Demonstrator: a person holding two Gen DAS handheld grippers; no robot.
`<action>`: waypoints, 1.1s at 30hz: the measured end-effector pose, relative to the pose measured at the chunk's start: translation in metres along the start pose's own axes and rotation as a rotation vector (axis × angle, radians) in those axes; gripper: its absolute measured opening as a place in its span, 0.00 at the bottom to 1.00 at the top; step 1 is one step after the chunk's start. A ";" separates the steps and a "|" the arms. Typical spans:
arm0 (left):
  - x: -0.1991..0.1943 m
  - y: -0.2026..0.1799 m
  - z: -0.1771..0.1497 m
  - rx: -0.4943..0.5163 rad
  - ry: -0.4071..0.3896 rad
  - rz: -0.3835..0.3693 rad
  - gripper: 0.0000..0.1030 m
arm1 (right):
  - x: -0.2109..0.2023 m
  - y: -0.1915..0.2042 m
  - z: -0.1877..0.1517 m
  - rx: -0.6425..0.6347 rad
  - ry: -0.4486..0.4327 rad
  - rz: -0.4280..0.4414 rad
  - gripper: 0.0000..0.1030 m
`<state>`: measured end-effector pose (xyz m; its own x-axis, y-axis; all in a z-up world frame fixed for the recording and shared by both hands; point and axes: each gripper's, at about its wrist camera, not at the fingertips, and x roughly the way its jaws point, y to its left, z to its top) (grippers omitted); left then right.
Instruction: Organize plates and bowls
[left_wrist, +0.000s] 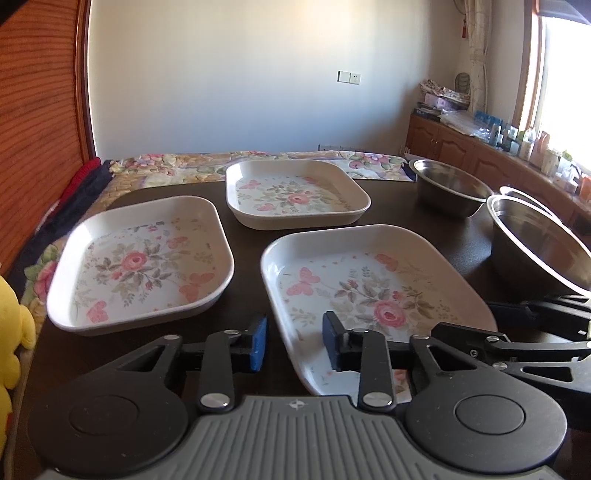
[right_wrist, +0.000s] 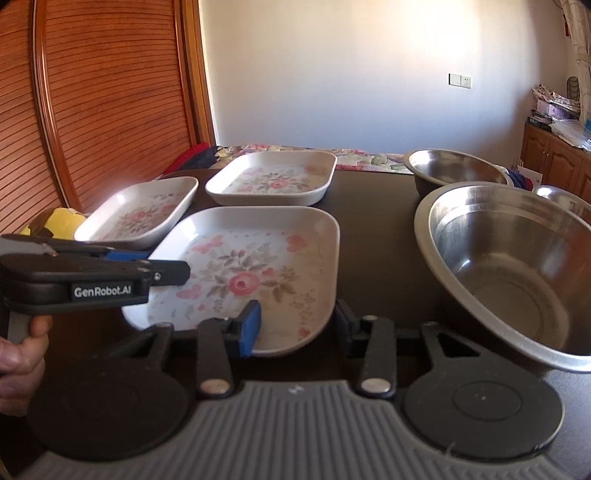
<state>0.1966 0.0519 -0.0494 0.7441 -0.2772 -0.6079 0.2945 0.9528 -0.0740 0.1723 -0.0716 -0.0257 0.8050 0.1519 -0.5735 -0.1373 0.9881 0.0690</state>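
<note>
Lying on the dark worktop (left_wrist: 243, 251), three floral plates are seen ahead of the left claw (left_wrist: 294, 341), whose blue-padded fingers (left_wrist: 260, 341) are held apart with nothing between them. Ahead and to the left of that claw sits the left plate (left_wrist: 140, 262); farther ahead, the far plate (left_wrist: 295, 194) is set apart from it. The near plate (left_wrist: 369, 291) lies just ahead, its left rim falling between the spread fingers, though contact cannot be told. To the right, the far steel bowl (left_wrist: 448, 186) and the near steel bowl (left_wrist: 539, 247) are seen.

From the right wrist view, the right claw (right_wrist: 297, 325) is also held open, the near plate's (right_wrist: 258, 273) front right corner lying between its fingers. Just right of this claw the near steel bowl (right_wrist: 517, 273) is found, with the far steel bowl (right_wrist: 454, 170) beyond it.
</note>
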 end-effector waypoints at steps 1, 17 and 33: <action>-0.001 -0.001 0.000 -0.010 0.005 0.003 0.31 | -0.001 -0.001 -0.001 0.001 -0.005 -0.001 0.35; -0.037 -0.012 -0.010 0.017 -0.025 0.040 0.31 | -0.030 -0.004 -0.007 0.001 -0.049 0.063 0.28; -0.082 -0.027 -0.057 0.004 -0.029 0.056 0.31 | -0.074 0.001 -0.051 0.003 -0.045 0.142 0.28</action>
<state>0.0932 0.0557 -0.0426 0.7765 -0.2265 -0.5880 0.2540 0.9665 -0.0369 0.0831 -0.0833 -0.0246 0.8026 0.2913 -0.5206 -0.2503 0.9566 0.1494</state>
